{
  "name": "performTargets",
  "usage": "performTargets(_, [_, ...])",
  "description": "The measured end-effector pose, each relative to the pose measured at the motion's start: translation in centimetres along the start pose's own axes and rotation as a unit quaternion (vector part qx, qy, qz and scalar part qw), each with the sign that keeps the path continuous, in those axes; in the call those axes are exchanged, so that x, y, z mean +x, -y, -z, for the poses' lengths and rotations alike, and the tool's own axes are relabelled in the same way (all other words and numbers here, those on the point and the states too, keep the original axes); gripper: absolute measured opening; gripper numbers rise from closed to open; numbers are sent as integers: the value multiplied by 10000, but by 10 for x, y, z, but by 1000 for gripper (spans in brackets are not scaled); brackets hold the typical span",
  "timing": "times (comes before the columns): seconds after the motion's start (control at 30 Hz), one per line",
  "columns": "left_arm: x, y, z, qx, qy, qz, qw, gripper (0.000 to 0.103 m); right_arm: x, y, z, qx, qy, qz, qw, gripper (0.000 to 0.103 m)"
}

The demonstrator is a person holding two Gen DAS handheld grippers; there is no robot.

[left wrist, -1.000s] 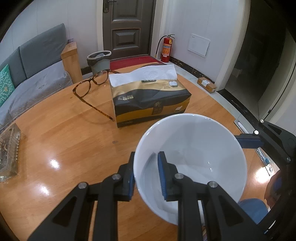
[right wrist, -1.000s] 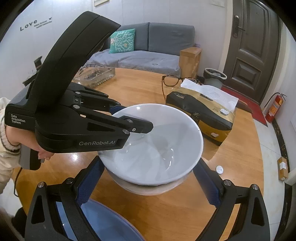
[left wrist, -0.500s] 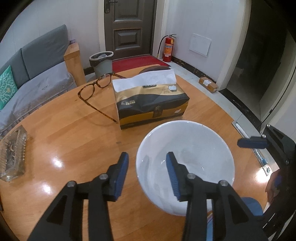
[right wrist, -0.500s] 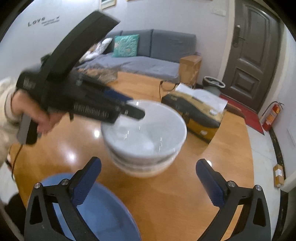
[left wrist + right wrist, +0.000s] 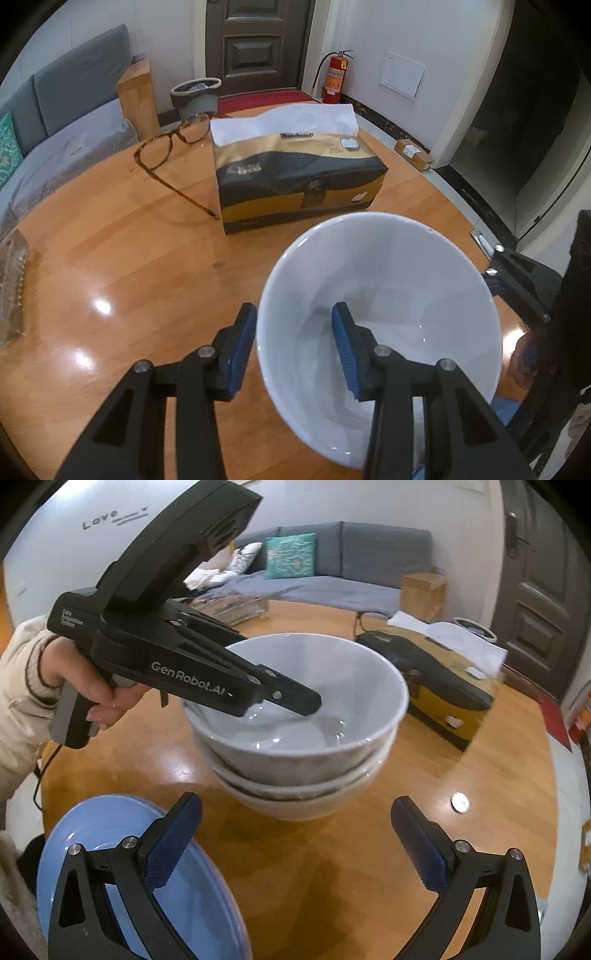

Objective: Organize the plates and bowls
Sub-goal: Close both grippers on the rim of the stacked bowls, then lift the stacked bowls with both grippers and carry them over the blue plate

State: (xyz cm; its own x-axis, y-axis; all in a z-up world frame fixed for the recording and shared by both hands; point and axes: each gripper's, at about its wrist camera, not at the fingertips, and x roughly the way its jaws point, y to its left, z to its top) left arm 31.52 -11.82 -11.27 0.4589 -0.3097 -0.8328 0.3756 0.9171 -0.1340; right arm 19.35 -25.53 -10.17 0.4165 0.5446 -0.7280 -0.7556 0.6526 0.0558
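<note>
A round wooden desk (image 5: 110, 266) held everything. At its far left edge sat a clear glass tray (image 5: 11, 284). Next came a pair of brown glasses (image 5: 166, 147), leaning against a black and gold tissue box (image 5: 295, 184) with a white tissue sticking out of the top.

The left claw (image 5: 293, 339) pointed down at the top white bowl (image 5: 388, 295). Its two blue pads stood apart, one outside the bowl's near wall and one inside, so the rim sat between them. A small gap showed between the outside pad and the wall, so the claw was released and not squeezing the bowl.

In the right wrist view, a hand (image 5: 92, 686) in a cream sleeve held the left claw's grey handle. Low at the left lay a blue plate (image 5: 110, 823), partly under the right claw's left finger. In the middle stood the stack of white bowls (image 5: 299, 775), nested one inside another, with the top bowl sitting level in it. The stack rested on the desk just in front of the tissue box.

The right claw (image 5: 295, 834) was wide open with nothing between its pads. It hung near the stack, not touching it. A small coin (image 5: 460, 802) lay on the desk to the right of the bowls.
</note>
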Motion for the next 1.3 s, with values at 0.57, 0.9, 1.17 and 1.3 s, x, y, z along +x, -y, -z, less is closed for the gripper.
performTargets(0.57, [5, 3, -4, 12, -57, 85, 9999, 34, 32, 3, -11, -138, 22, -73, 9999, 102])
performTargets(0.9, [5, 3, -4, 24, -53, 80, 10000, 34, 40, -2, -14, -178, -105, 85, 9997, 102])
performTargets(1.17, [2, 2, 1, 87, 23, 155, 9998, 35, 36, -9, -10, -135, 34, 225, 9997, 102])
performTargets(1.3, [-3, 4, 0, 65, 74, 234, 9997, 35, 33, -12, -12, -259, 43, 292, 9992, 102])
